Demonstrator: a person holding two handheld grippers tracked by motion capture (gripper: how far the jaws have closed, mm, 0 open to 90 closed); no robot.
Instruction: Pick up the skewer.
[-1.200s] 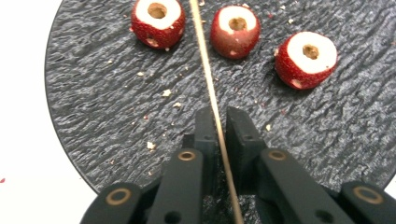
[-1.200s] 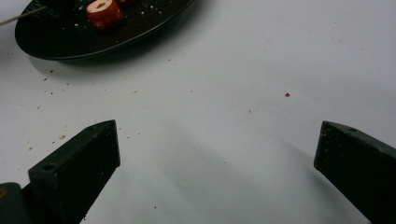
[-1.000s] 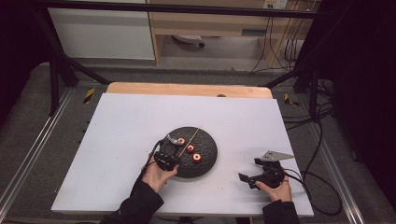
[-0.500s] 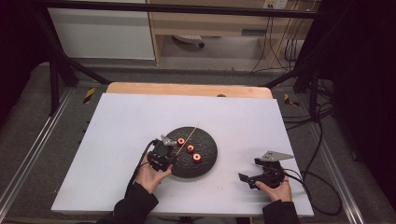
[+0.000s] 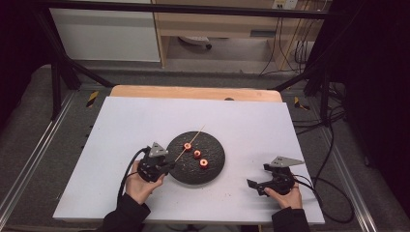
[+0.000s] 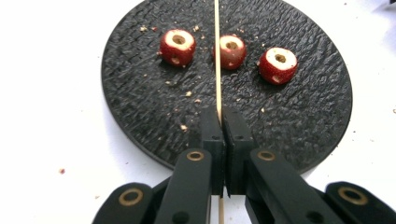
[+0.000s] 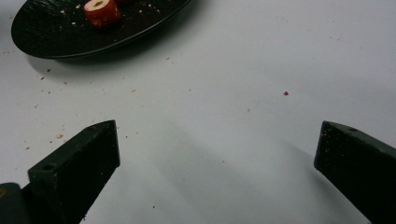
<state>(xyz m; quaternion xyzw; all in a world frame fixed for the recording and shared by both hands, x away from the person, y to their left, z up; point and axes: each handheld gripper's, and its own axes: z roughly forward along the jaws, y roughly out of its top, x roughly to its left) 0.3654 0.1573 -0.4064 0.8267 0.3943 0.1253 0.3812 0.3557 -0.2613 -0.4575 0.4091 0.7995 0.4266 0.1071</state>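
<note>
left gripper [image 6: 223,122] clamped on skewer [image 6: 217,56] near its butt | skewer runs toward 12 o'clock over plate [image 6: 140,116], between berries [image 6: 177,45] | thin, light, snaps easily: hold low | right gripper [image 7: 217,154] wide open, empty, above tabletop [image 7: 261,65]

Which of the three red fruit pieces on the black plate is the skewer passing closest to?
The middle piece: the wooden skewer held by the left gripper runs along its left edge, while the other two sit clear on either side.
</note>
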